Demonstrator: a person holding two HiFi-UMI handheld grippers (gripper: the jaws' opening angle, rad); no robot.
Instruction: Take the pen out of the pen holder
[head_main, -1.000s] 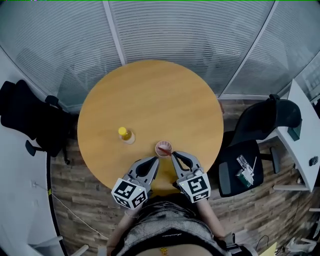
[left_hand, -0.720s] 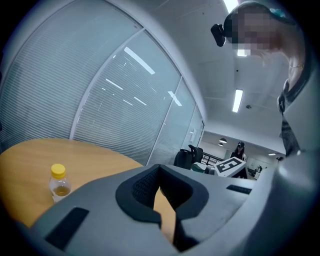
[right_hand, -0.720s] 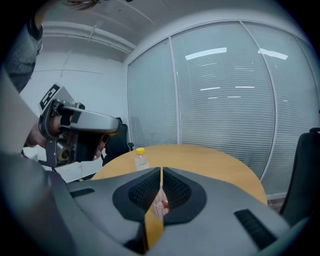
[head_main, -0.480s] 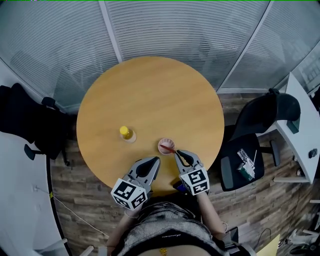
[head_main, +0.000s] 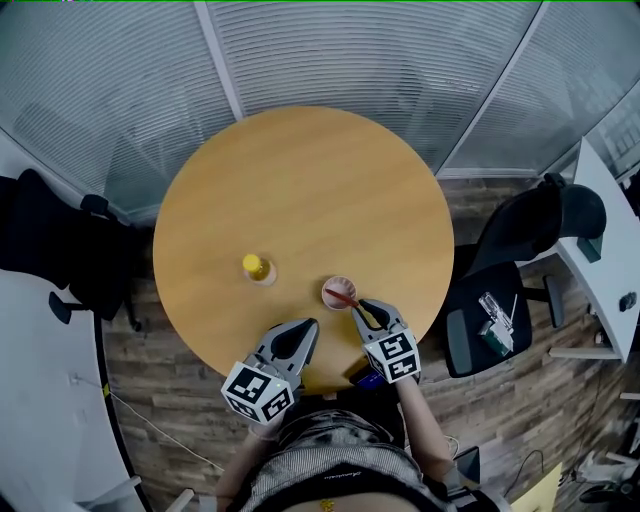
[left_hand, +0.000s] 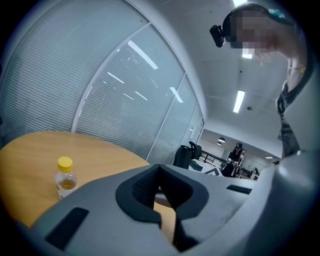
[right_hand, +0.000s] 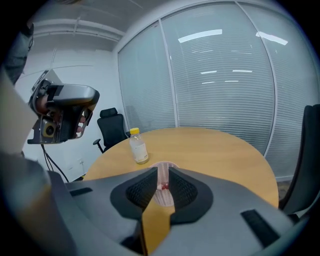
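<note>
Right hand-held gripper (head_main: 362, 306) is opening around the pen (head_main: 341, 297) at the pen holder (head_main: 327, 291) — left hand-held gripper (head_main: 307, 326) closed, empty.

What hides and what is too tiny

The jaws of the right gripper (right_hand: 163, 170) are opening and hide most of the pen holder (right_hand: 164, 196). Only a strip of it and a red bit of the pen (right_hand: 163, 186) show between them. The little things (head_main: 497, 333) on the office chair (head_main: 462, 347) are too small to tell.

There is 1 round table (head_main: 300, 180), 1 bottle (head_main: 256, 267), 1 pen holder (head_main: 338, 293), what looks like 1 red pen (head_main: 341, 297), and 2 black chairs (head_main: 50, 240) (head_main: 535, 225).
</note>
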